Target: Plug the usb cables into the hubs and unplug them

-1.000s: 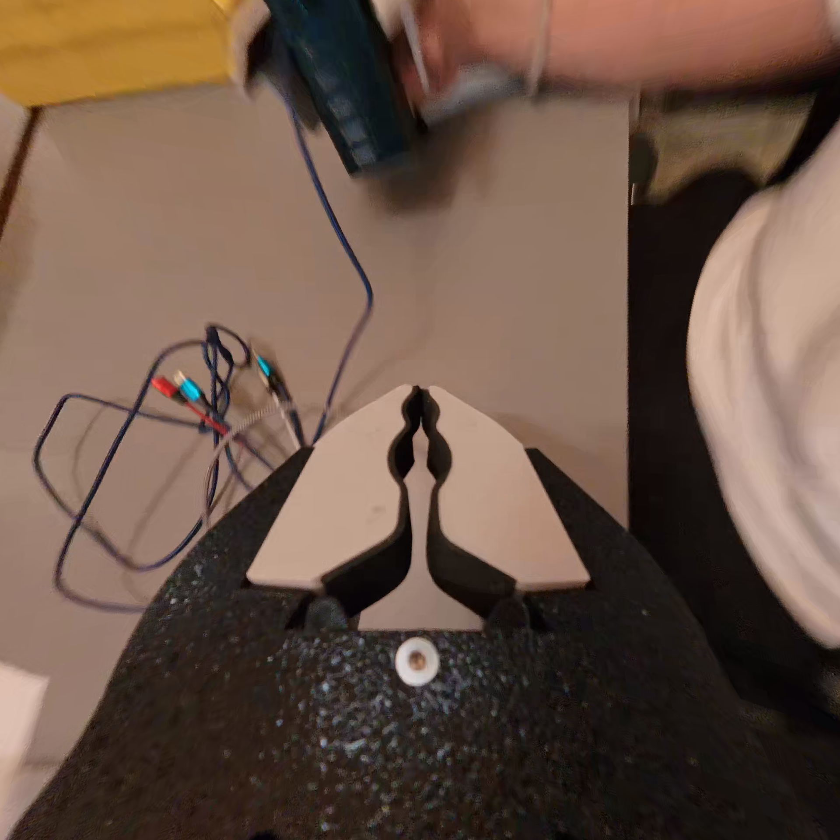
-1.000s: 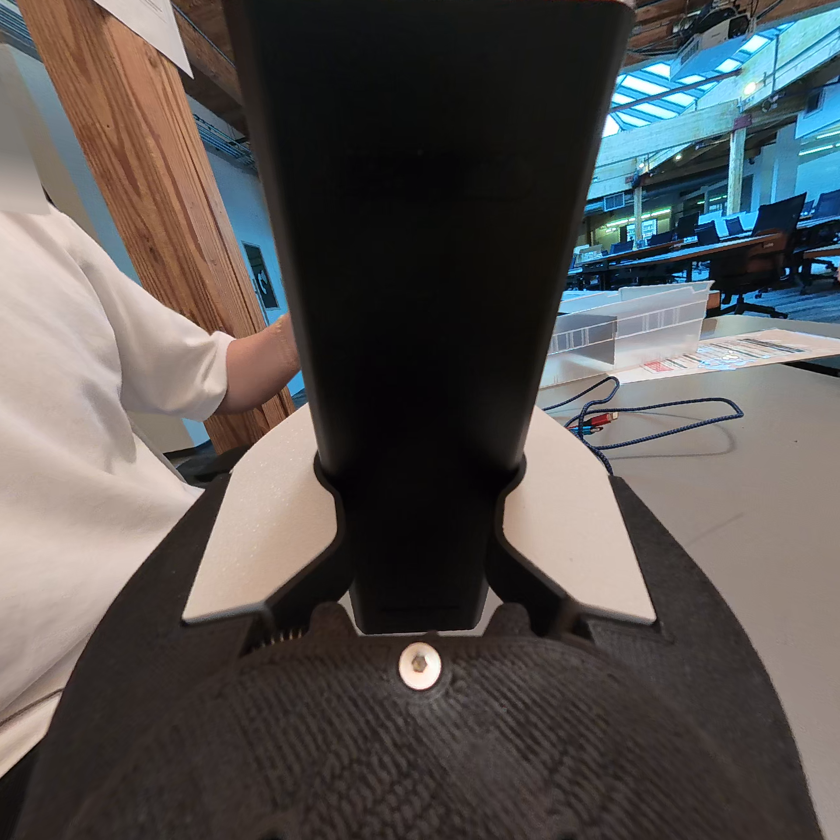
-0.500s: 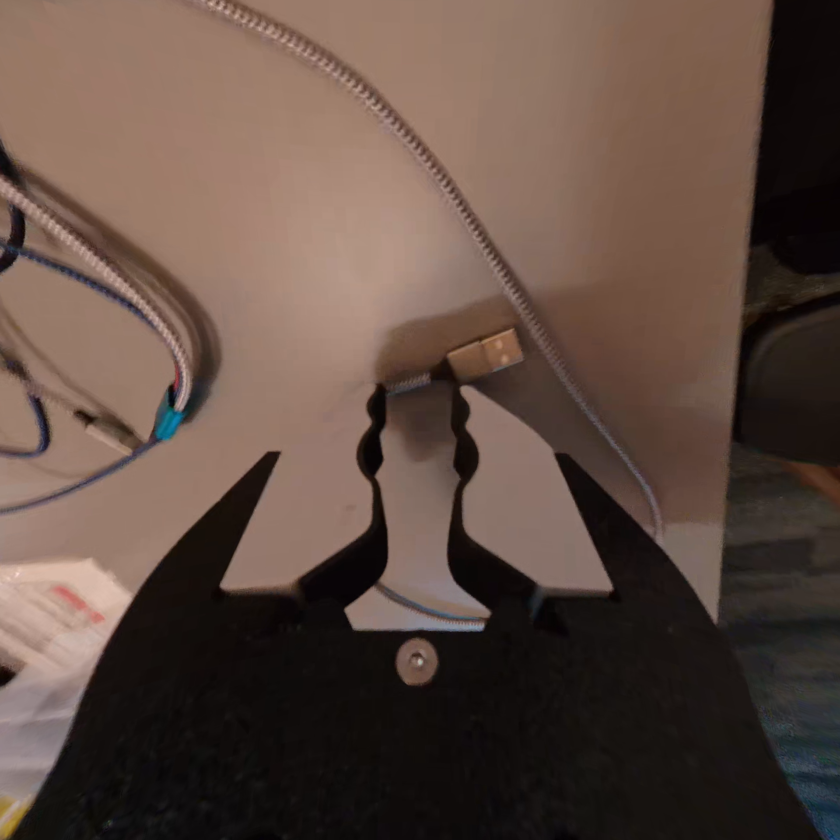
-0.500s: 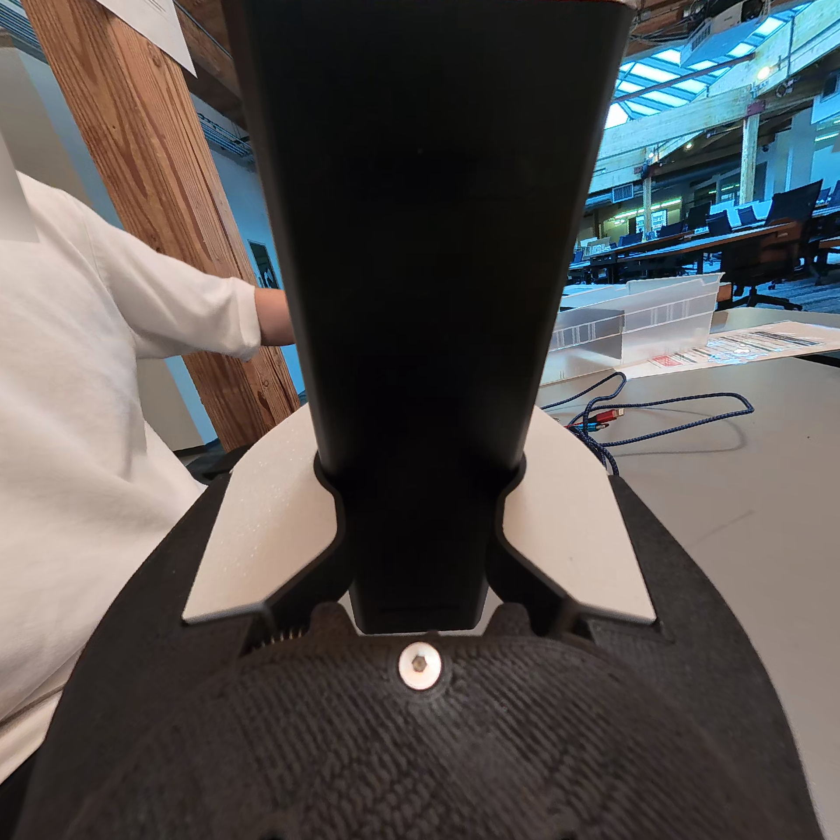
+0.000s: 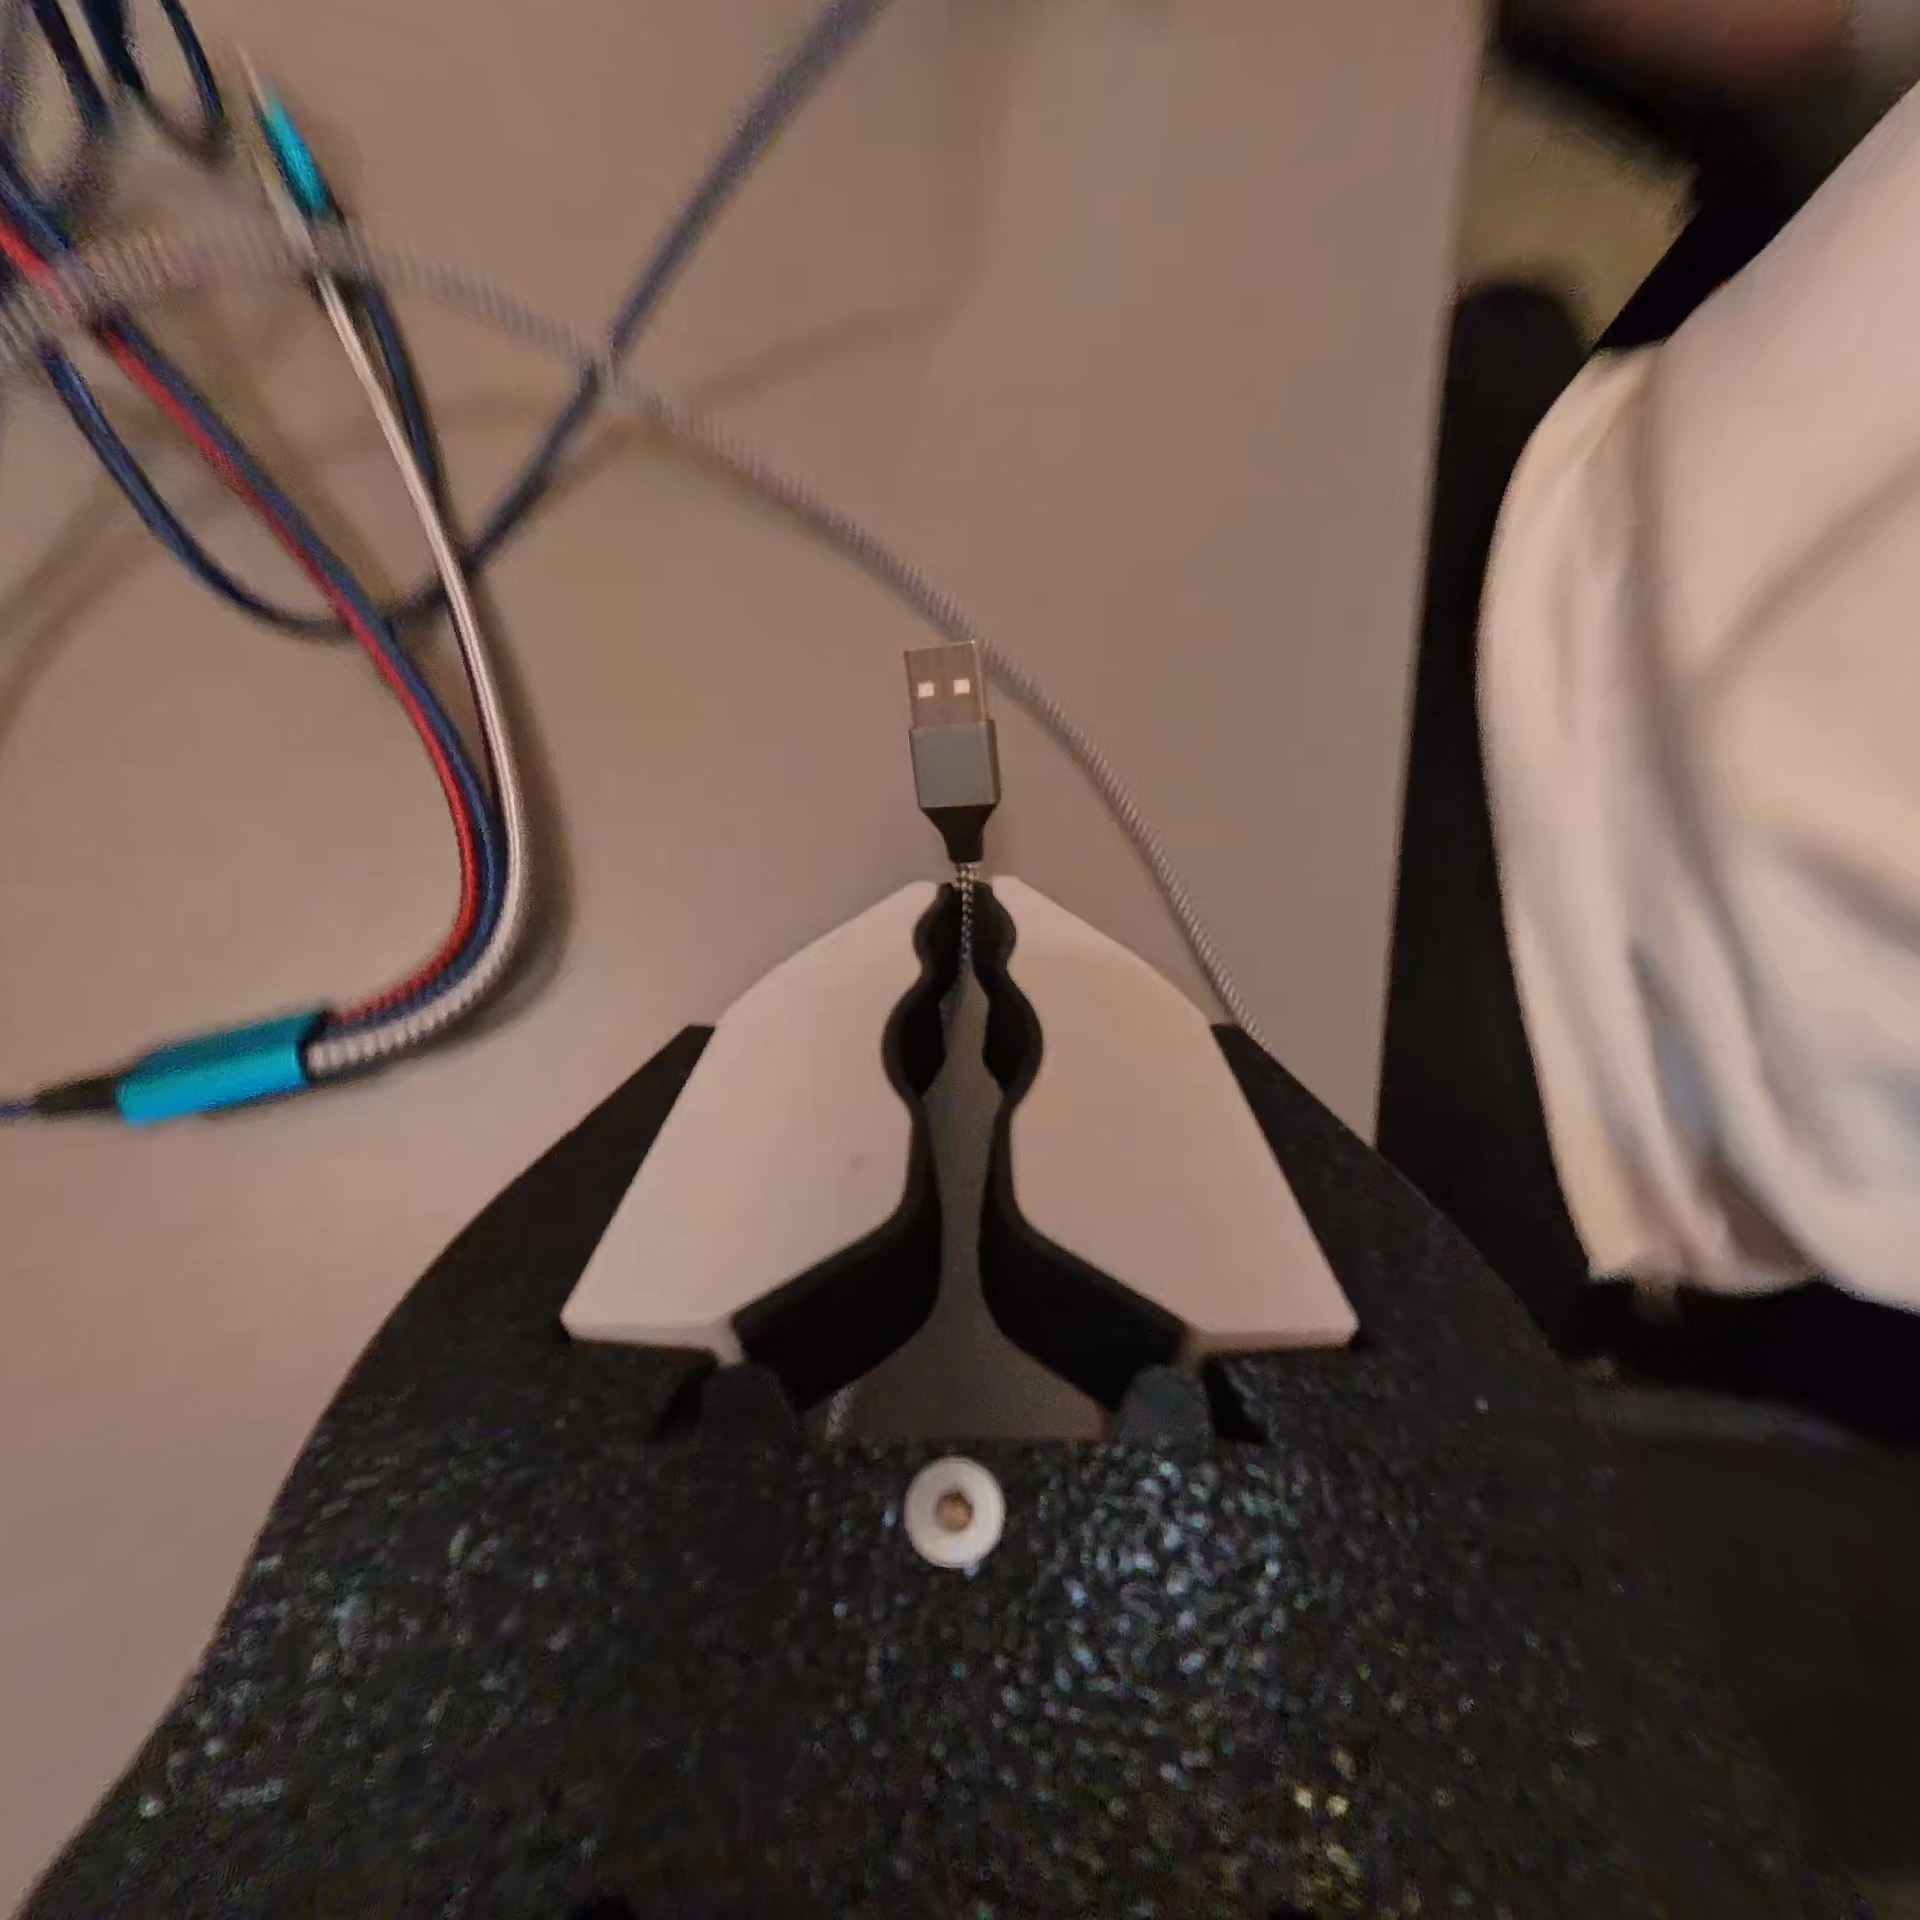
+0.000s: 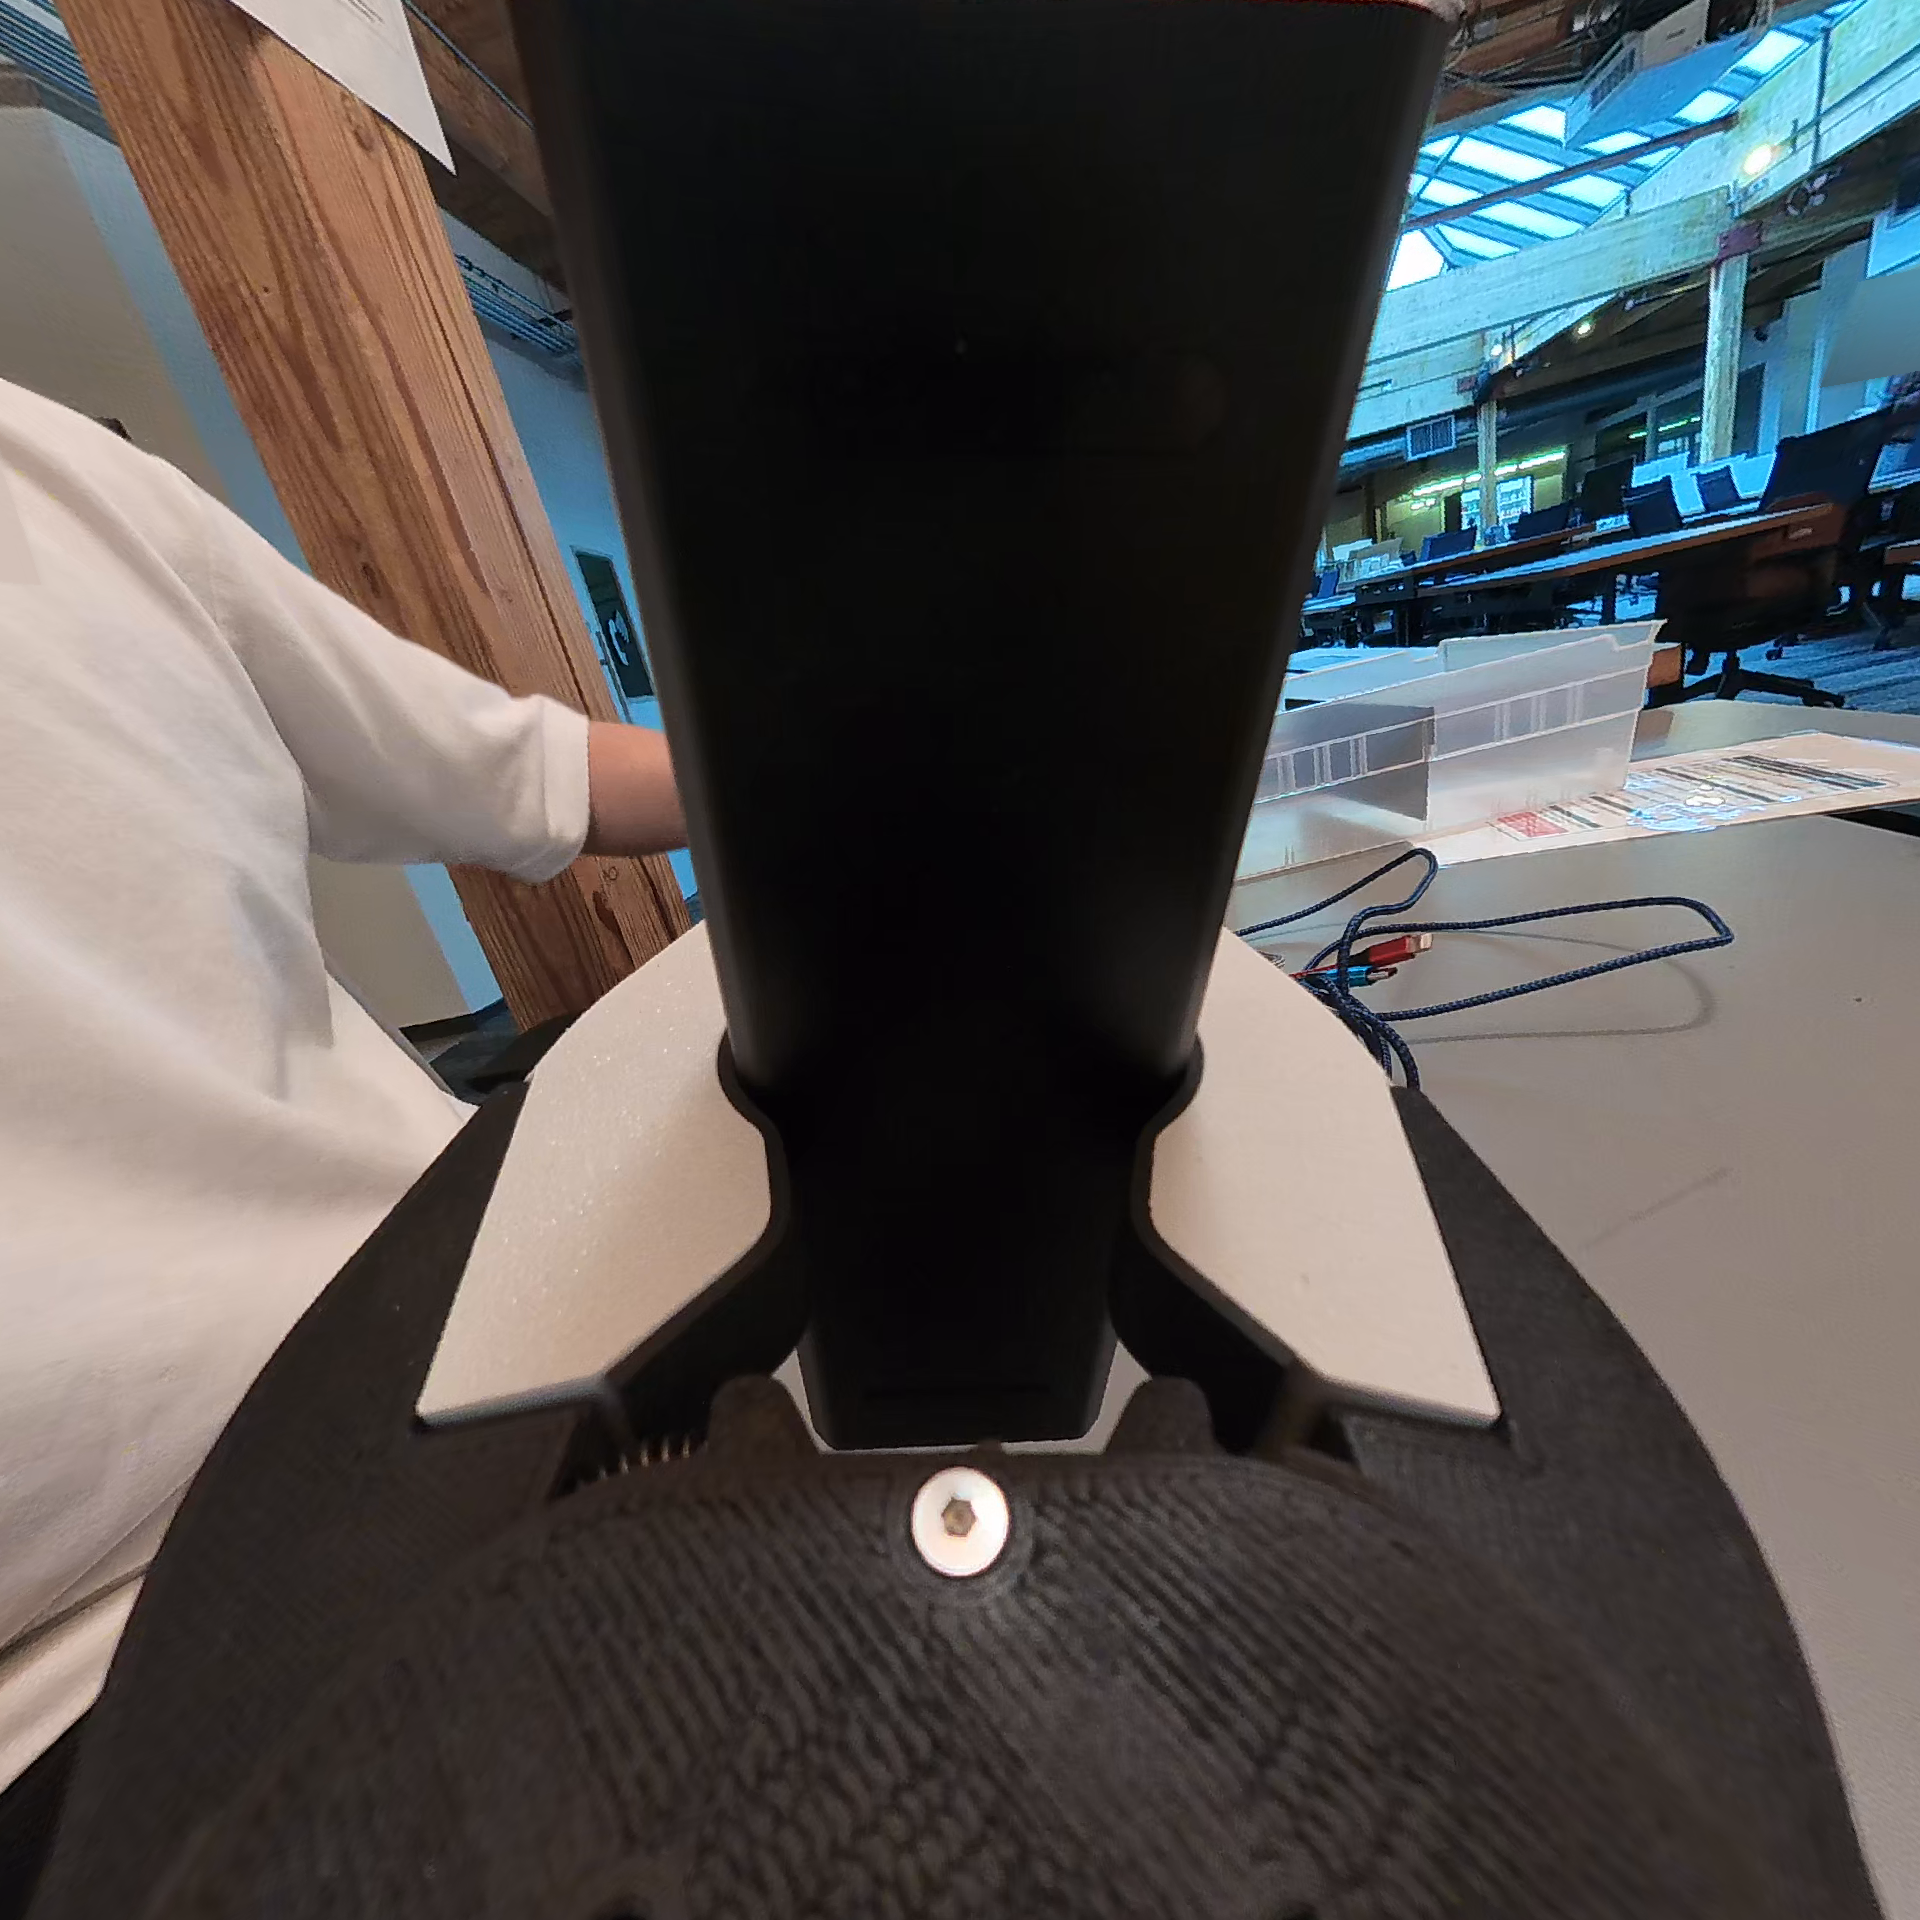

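In the left wrist view my left gripper point(image 5: 964, 891) is shut on the grey braided USB cable point(image 5: 1081, 764) just behind its plug. The grey USB-A plug point(image 5: 951, 743) sticks straight out past the fingertips, metal end forward, above the table. In the right wrist view my right gripper point(image 6: 961, 1039) is shut on a long black hub point(image 6: 977, 540), which stands up between the fingers and fills the middle of the view. Its ports are hidden from this side.
A bundle of blue, red and silver braided cables point(image 5: 457, 831) with a teal joint point(image 5: 218, 1065) lies at the left on the grey table point(image 5: 1143, 312). Loose cables point(image 6: 1455, 966), a clear plastic bin point(image 6: 1507, 727) and a printed sheet point(image 6: 1714, 790) lie right. A person in a white shirt point(image 6: 156, 883) is close. My right fingertips sit around 25 centimeters from my left ones.
My left gripper came down open over the grey plug on the table, then shut on its cable and lifted it, plug pointing forward. The right gripper held the hub nearly still.
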